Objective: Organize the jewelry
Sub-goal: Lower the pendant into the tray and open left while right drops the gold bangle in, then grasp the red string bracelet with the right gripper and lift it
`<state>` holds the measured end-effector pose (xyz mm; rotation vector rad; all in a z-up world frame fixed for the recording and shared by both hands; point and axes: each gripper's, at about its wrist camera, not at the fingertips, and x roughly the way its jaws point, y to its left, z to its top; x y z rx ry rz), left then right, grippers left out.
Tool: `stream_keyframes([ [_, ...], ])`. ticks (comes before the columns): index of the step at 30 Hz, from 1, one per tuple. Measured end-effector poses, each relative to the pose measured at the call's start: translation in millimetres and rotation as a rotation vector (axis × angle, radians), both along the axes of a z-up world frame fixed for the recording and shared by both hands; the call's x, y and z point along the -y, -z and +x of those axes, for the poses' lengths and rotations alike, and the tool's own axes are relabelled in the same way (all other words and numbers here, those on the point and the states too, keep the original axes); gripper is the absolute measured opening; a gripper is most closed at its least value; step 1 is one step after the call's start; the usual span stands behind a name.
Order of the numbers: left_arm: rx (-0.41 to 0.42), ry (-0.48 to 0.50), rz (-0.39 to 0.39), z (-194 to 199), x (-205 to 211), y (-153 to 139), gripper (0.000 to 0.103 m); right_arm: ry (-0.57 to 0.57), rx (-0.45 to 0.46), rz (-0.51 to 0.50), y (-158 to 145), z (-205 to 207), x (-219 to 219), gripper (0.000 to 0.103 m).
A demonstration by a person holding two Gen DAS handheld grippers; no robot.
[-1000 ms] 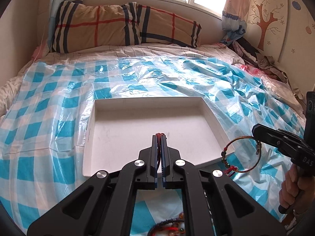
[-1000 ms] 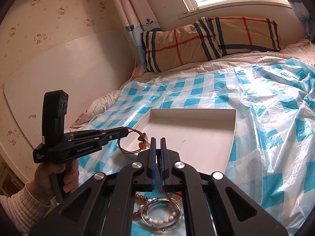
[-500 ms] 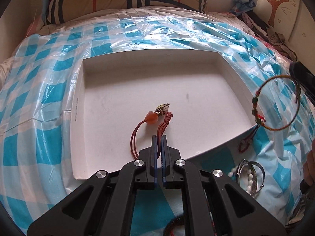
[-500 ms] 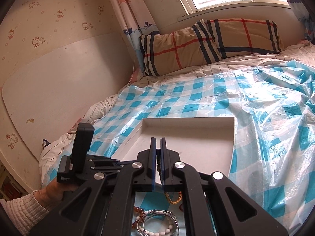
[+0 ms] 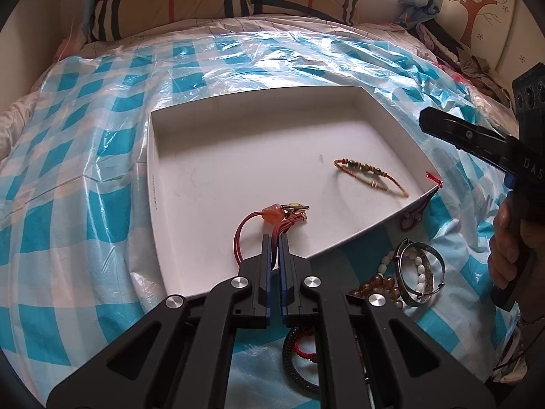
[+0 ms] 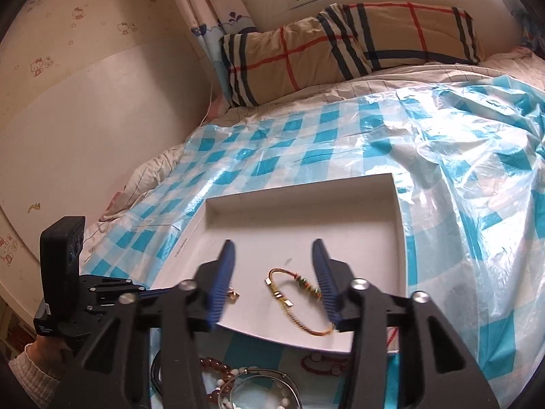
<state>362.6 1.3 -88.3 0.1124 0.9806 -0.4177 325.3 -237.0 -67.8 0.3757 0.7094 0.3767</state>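
Left wrist view: your left gripper (image 5: 275,238) has its jaws clamped on the red cord bracelet (image 5: 269,220) inside the white tray (image 5: 252,109). Your right gripper (image 6: 274,272) jaws are opening above the woven bracelet (image 6: 296,293), lying loose in that tray.

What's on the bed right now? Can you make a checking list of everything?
Surface: blue checked plastic sheet spread over the bed.
Job's things: white tray holds a gold cord bracelet; red cord bracelet hangs into it.
Clutter: silver bangle, white and brown beads, black braided band beside the tray.
Grippers: left gripper shut on the red cord; right gripper opening, touching nothing.
Cables: nothing seen.
Surroundings: plaid pillows, window, curtains.
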Motion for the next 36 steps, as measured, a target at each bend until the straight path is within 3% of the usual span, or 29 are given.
stream_keyframes([
  [4, 0.015, -0.02, -0.013, -9.0, -9.4, -6.2, 0.008, 0.032, -0.031, -0.032, 1.7, -29.0, 15.8, 0.05],
  [8, 0.036, -0.037, -0.033, -22.7, -15.8, -13.1, 0.024, 0.017, -0.139, -0.12, 24.5, -44.4, 14.9, 0.049],
  [12, 0.05, -0.057, -0.057, -36.7, -21.7, -19.2, 0.038, 0.037, -0.2, -0.129, 44.8, -42.5, 17.2, 0.042],
  [15, 0.05, -0.068, -0.073, -44.7, -25.5, -22.3, 0.04, 0.07, -0.215, -0.116, 51.6, -34.2, 20.4, 0.039],
  [18, 0.049, -0.069, -0.086, -51.6, -27.3, -22.5, 0.041, 0.085, -0.23, -0.115, 55.0, -27.8, 18.1, 0.031],
  [20, 0.044, -0.067, -0.096, -55.4, -27.5, -21.9, 0.041, 0.083, -0.236, -0.116, 57.5, -24.8, 16.9, 0.017],
  [21, 0.042, -0.066, -0.102, -57.0, -27.7, -21.0, 0.041, 0.08, -0.237, -0.117, 58.1, -23.9, 15.8, 0.008],
  [23, 0.034, -0.066, -0.113, -59.5, -27.5, -19.2, 0.041, 0.07, -0.227, -0.117, 58.2, -23.4, 14.4, 0.005],
  [30, 0.0, -0.045, -0.107, -69.8, -27.7, -10.9, 0.043, -0.026, -0.086, -0.092, 24.8, -47.3, 0.5, 0.005],
  [36, -0.041, -0.009, -0.107, -82.2, -28.2, -2.7, 0.047, -0.077, -0.065, -0.054, 7.2, -82.4, -0.6, 0.005],
])
